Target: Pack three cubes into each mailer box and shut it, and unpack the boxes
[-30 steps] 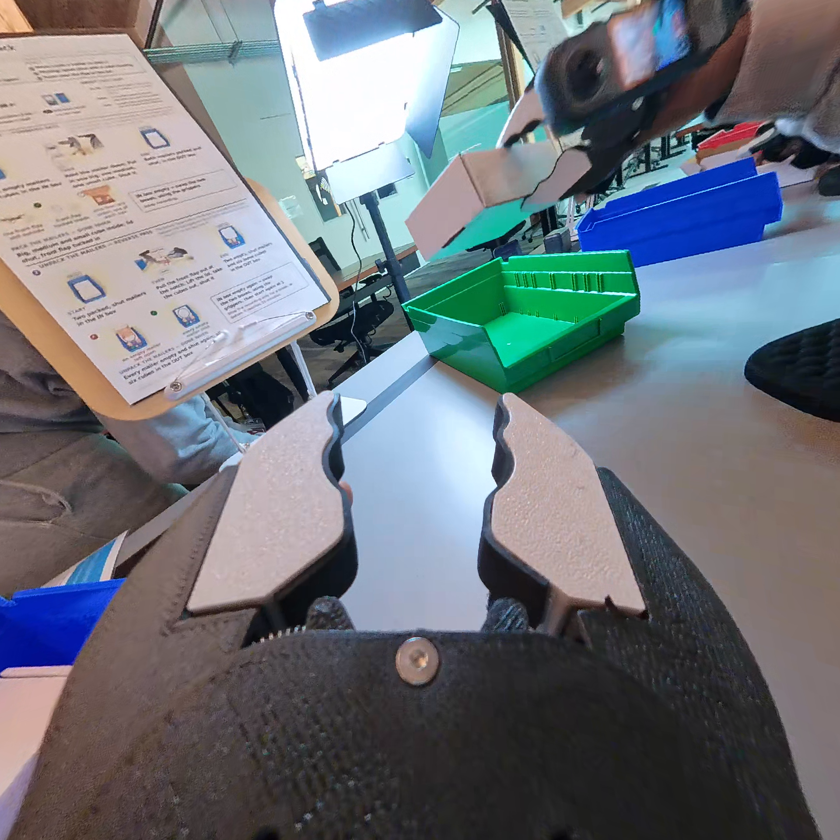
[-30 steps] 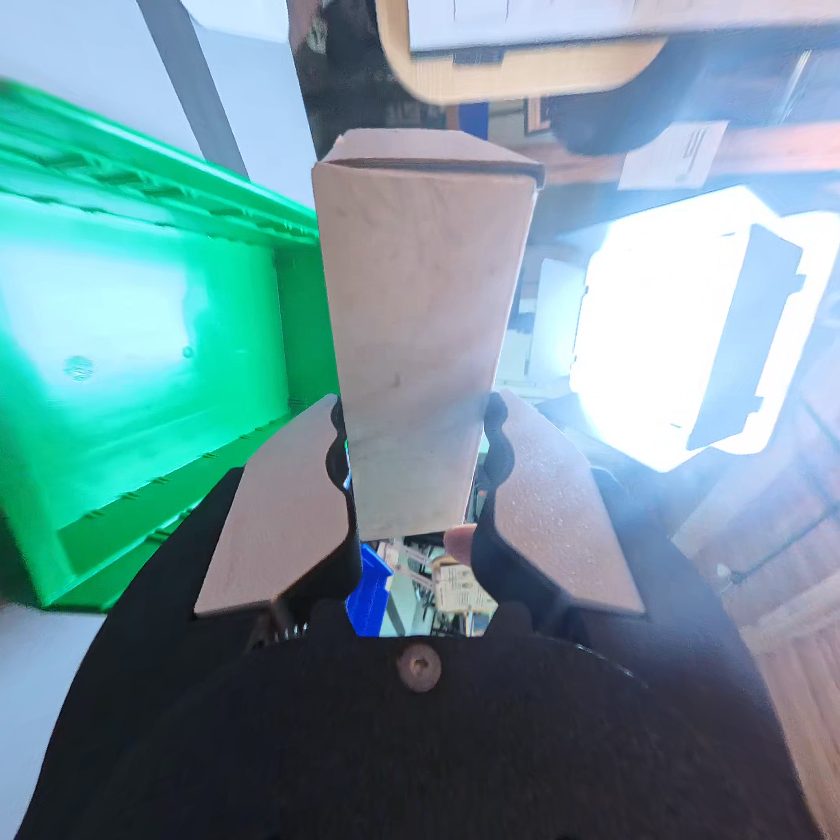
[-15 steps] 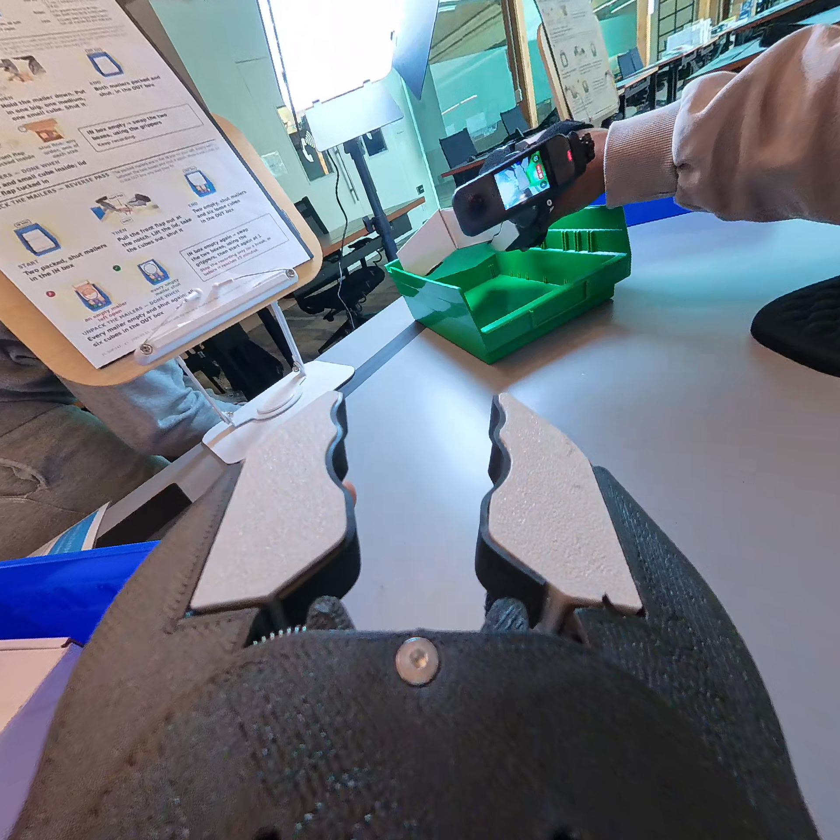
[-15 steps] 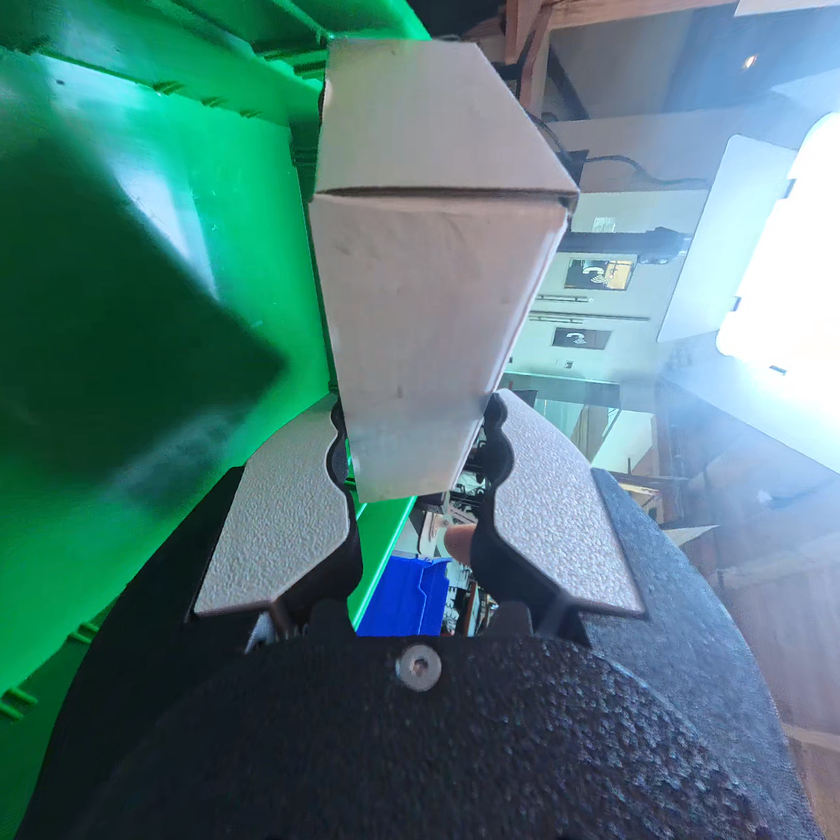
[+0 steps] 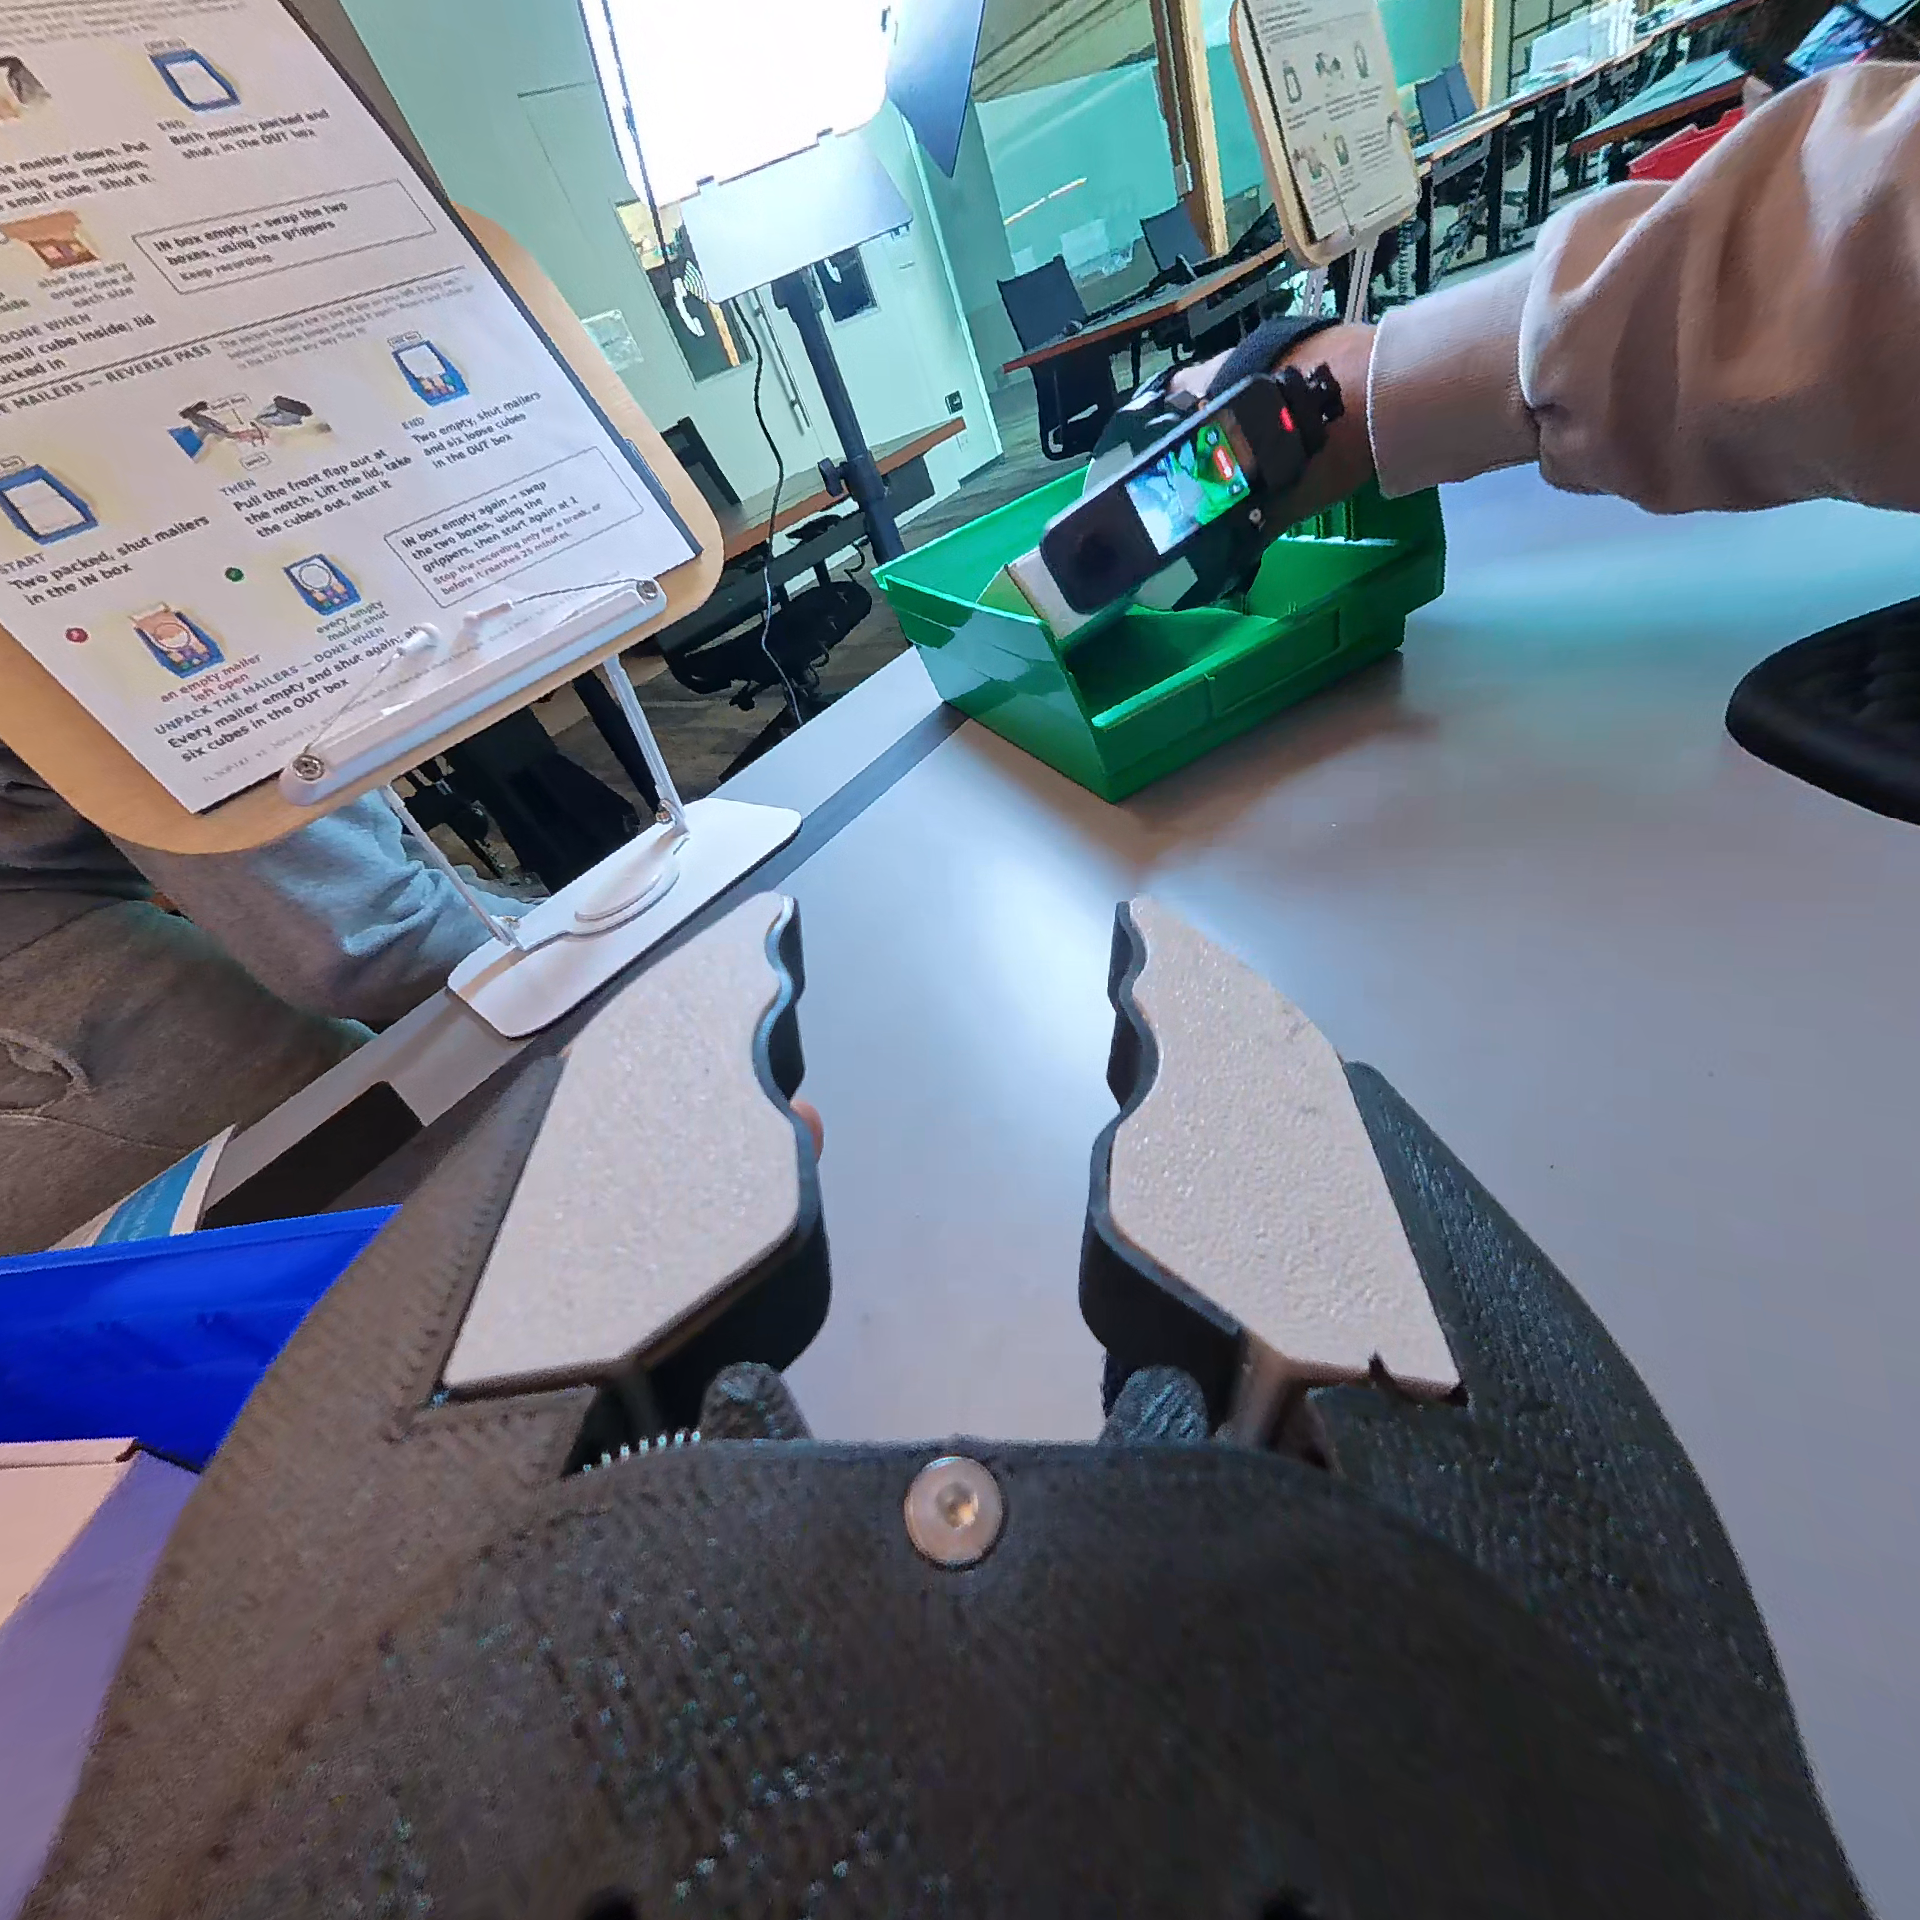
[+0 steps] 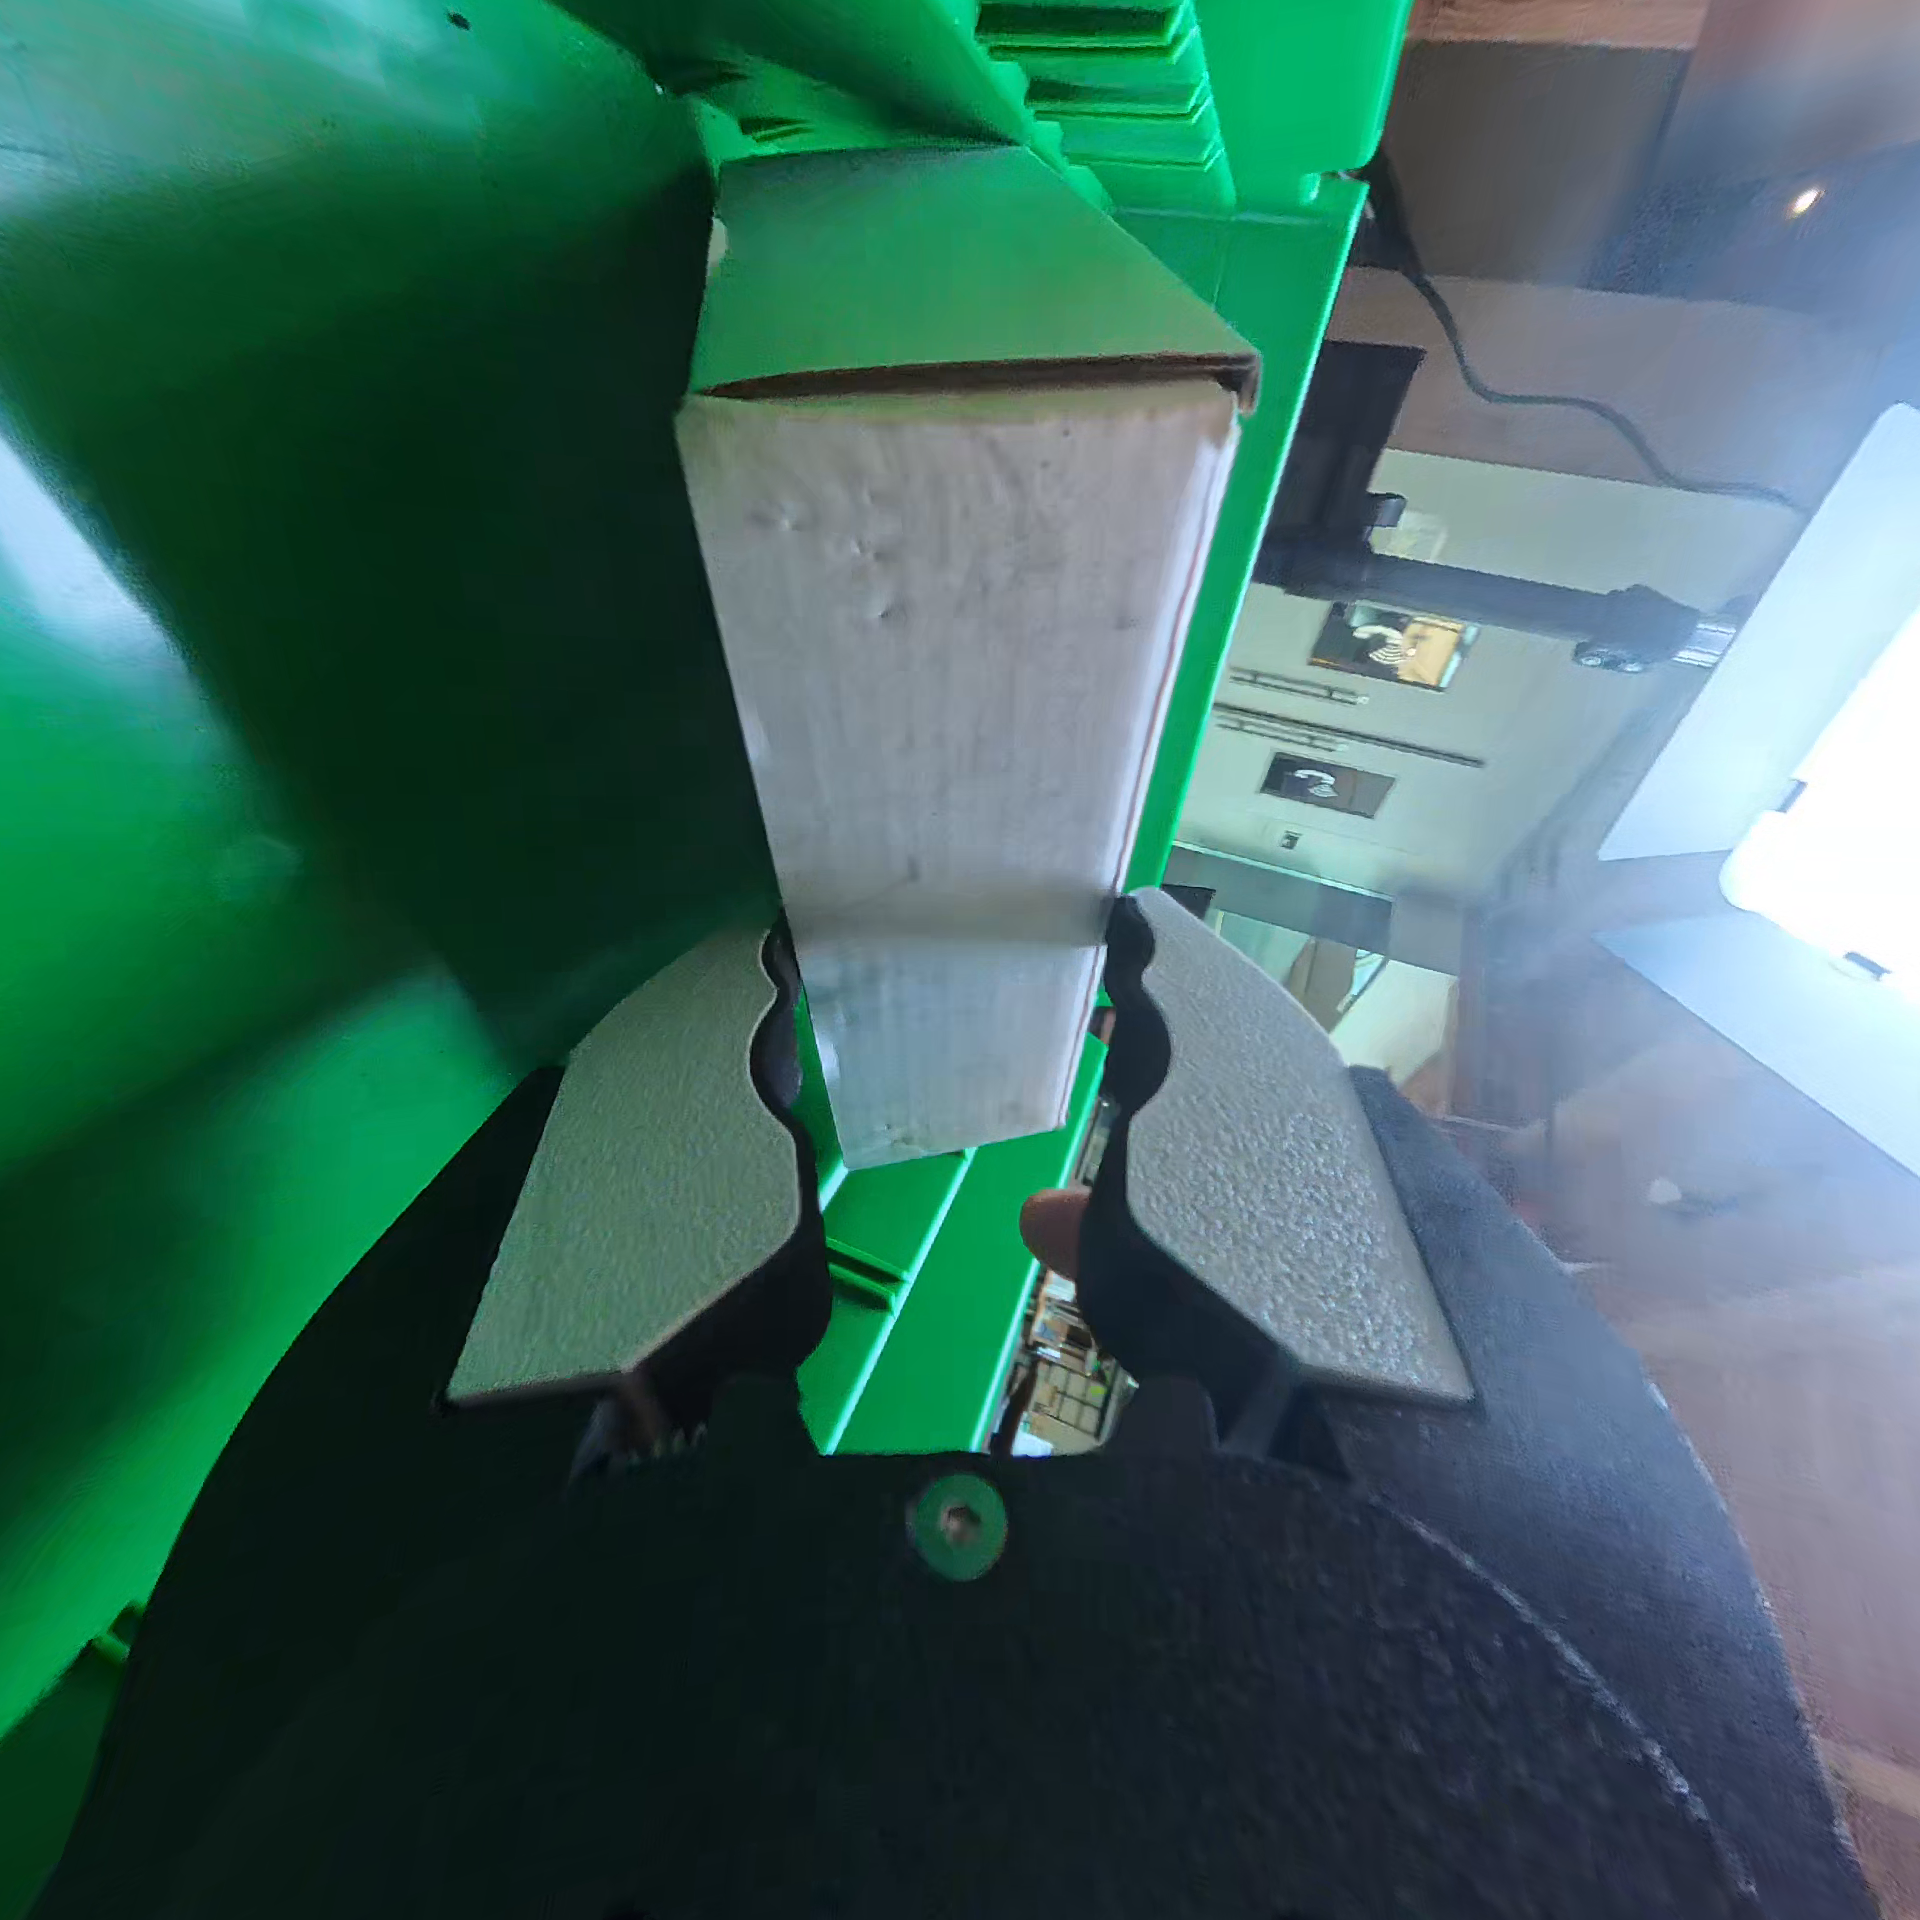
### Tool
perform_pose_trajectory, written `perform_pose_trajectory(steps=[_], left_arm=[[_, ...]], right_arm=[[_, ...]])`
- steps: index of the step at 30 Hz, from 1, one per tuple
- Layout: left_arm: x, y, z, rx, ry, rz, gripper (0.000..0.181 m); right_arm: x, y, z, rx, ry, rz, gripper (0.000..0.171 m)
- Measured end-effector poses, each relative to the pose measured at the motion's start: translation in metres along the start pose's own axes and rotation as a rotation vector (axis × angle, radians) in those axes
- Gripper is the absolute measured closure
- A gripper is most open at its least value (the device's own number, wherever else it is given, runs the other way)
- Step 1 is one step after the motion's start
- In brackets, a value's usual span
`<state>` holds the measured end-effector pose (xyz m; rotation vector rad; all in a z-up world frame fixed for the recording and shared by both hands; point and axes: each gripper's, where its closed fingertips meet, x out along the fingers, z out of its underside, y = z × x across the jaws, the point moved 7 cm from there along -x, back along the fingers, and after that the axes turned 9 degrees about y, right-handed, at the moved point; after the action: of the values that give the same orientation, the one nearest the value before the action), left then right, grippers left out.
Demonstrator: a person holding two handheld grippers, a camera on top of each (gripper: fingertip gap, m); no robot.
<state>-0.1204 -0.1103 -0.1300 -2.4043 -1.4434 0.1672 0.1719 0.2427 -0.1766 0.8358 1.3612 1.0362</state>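
right tool (image 6: 945, 997) | clamps mailer box (image 6: 956, 665) | inside green bin (image 6: 312, 520)

An open-plan office or lab set up for recording: a grey worktable (image 5: 1455, 1039) carries a green plastic bin (image 5: 1195, 686), a blue bin (image 5: 156, 1340) and an instruction sheet on a wooden board with a white stand (image 5: 312, 436); a bright studio light panel on a pole (image 5: 800, 229) stands beyond it. Behind are rows of desks (image 5: 1143, 322) with black office chairs (image 5: 1049, 312); a second instruction board (image 5: 1330, 114) stands farther off.
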Motion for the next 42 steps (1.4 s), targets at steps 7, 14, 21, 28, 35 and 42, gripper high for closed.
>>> perform_pose_trajectory(steps=[7,14,21,28,35,42], left_arm=[[0.002,0.004,0.006,-0.002,-0.026,0.02,0.125],[0.005,0.005,0.011,-0.018,-0.049,0.032,0.126],[-0.001,-0.005,0.01,-0.085,-0.054,0.013,0.128],[-0.005,-0.019,0.008,-0.119,-0.044,-0.029,0.128],[-0.025,-0.052,-0.006,-0.153,0.004,-0.145,0.129],[-0.051,-0.094,-0.011,-0.179,0.018,-0.285,0.126]], right_arm=[[-0.004,-0.012,0.001,0.031,0.03,-0.285,0.109],[0.002,-0.003,0.001,0.089,0.037,-0.418,0.119],[-0.012,0.019,-0.002,0.223,0.083,-0.286,0.124],[-0.143,0.045,-0.044,0.917,0.771,-0.42,0.123],[-0.209,-0.022,-0.06,1.202,1.183,-0.545,0.125],[-0.21,-0.018,-0.055,1.142,1.266,-0.456,0.129]])
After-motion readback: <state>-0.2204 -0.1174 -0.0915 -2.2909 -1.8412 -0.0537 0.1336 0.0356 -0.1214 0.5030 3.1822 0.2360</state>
